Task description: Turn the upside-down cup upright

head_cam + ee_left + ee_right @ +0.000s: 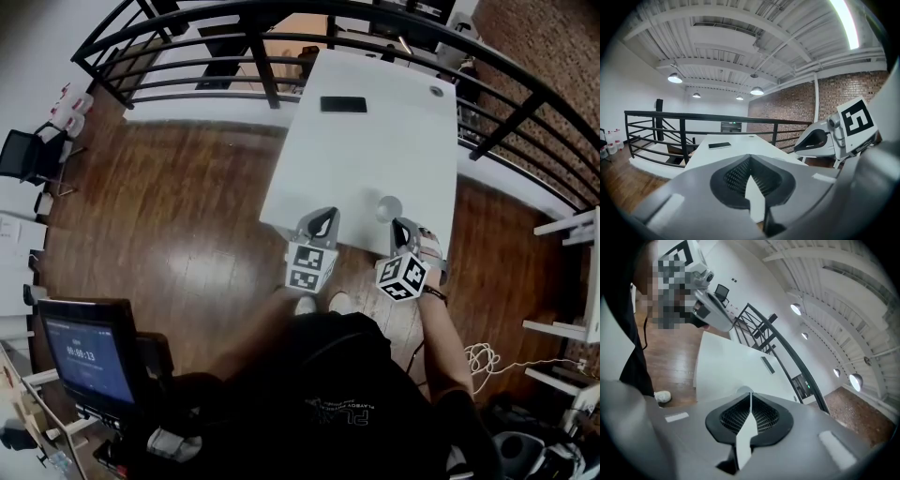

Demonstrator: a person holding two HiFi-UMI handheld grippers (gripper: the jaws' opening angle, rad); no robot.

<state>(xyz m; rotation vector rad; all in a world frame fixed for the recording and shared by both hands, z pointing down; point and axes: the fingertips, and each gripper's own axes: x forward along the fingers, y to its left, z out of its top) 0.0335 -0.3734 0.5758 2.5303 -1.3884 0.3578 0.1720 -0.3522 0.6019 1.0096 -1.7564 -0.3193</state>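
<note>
A pale, round cup point(389, 207) stands near the front edge of the white table point(375, 141); from above I cannot tell which way up it is. My left gripper point(323, 218) hovers at the table's front edge, left of the cup, jaws shut and empty. My right gripper point(402, 226) is just in front of the cup to its right, also shut with nothing held. In the left gripper view the jaws point(750, 159) meet over the table. In the right gripper view the cup's rounded edge point(743, 389) peeks just beyond the shut jaws point(750, 395).
A black phone point(343, 104) lies at the table's far end. A black railing point(234, 42) curves round behind the table. Wooden floor point(169, 206) lies to the left, a monitor point(89, 356) at lower left, white shelves point(572, 281) at right.
</note>
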